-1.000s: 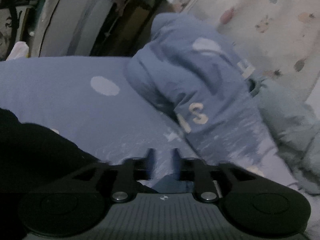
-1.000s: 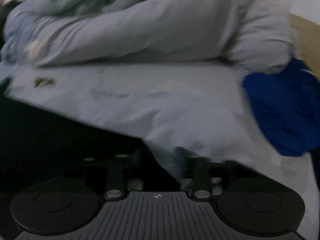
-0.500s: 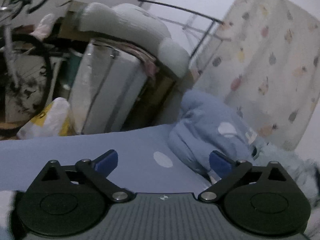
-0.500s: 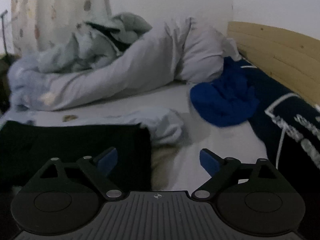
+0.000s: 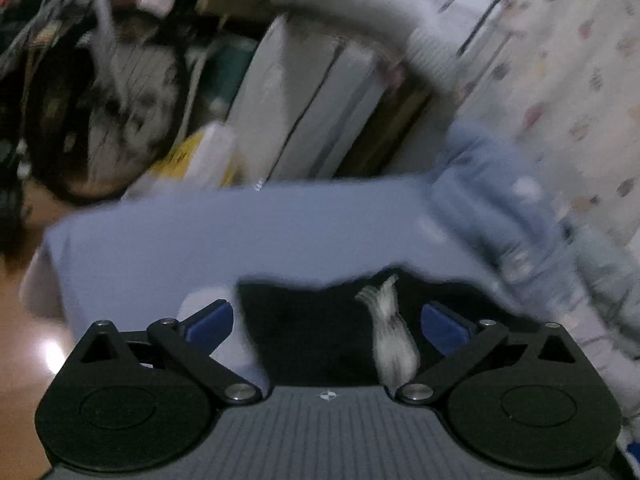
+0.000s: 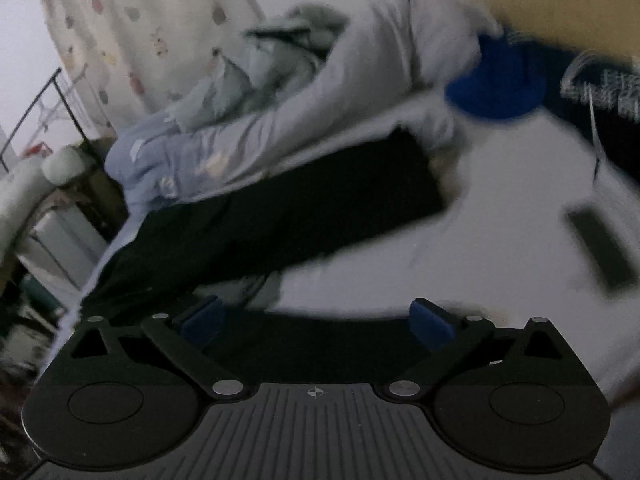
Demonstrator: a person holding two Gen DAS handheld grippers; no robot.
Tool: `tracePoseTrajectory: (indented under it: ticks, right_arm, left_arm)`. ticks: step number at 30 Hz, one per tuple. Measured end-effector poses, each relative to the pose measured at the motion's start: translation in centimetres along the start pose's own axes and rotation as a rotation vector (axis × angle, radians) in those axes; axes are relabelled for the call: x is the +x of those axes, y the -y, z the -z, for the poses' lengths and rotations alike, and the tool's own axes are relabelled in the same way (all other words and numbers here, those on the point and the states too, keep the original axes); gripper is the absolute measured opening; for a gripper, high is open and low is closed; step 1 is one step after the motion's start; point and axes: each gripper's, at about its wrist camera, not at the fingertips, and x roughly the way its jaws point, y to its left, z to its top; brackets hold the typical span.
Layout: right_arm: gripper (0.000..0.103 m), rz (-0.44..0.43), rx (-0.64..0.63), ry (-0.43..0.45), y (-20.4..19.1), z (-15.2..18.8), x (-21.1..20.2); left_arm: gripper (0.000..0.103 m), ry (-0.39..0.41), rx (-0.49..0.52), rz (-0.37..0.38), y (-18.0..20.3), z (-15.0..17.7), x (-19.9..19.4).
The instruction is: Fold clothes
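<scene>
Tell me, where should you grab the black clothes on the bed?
Probably the far short edge of the black garment, near the bright blue cloth. In the right wrist view it lies flat as a long strip, and that end looks straight and uncovered. Come in low from the bare white sheet side, one corner per hand-held gripper.

Black garment [image 6: 280, 216] ahead of the right gripper [image 6: 316, 322] looks like matt cloth, the bed sheet [image 6: 480, 232] beside it smooth pale fabric, headboard [image 6: 560, 4] bare wood.
</scene>
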Motion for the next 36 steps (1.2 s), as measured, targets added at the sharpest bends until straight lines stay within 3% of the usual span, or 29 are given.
tracePoseTrajectory:
  ticks: [4, 9, 14, 16, 17, 19, 25, 36]
  right_arm:
    - [0.100, 0.036, 0.033, -0.077, -0.7, 2.7, 0.7]
    - [0.100, 0.083, 0.077, -0.086, -0.6, 5.0, 0.1]
    - [0.100, 0.124, 0.204, -0.104, 0.4, 8.1, 0.0]
    - [0.100, 0.147, 0.262, -0.101, 1.1, 9.3, 0.3]
    - [0.100, 0.159, 0.291, -0.100, 1.4, 9.8, 0.4]
    - [0.100, 0.194, 0.375, -0.089, 2.6, 11.1, 0.5]
    - [0.100, 0.328, 0.720, -0.032, 7.5, 15.8, 0.5]
    - [0.097, 0.402, 0.740, 0.010, 12.6, 18.4, 4.3]
  left_arm:
    - [0.103, -0.077, -0.102, -0.022, -2.8, 1.7, 5.1]
    - [0.103, -0.112, -0.200, 0.048, -4.4, 1.6, 10.1]
    - [0.097, -0.134, -0.222, 0.103, -3.8, 0.6, 14.5]
    - [0.078, -0.128, -0.225, 0.102, -3.2, 0.3, 15.5]
    - [0.049, -0.138, -0.241, 0.093, -3.5, 0.3, 15.6]
    - [0.016, -0.127, -0.255, 0.080, -3.8, 0.4, 15.3]
    - [0.012, -0.055, -0.218, 0.082, -2.4, 0.2, 13.4]
    - [0.011, -0.009, -0.205, 0.055, -1.4, -0.1, 9.2]
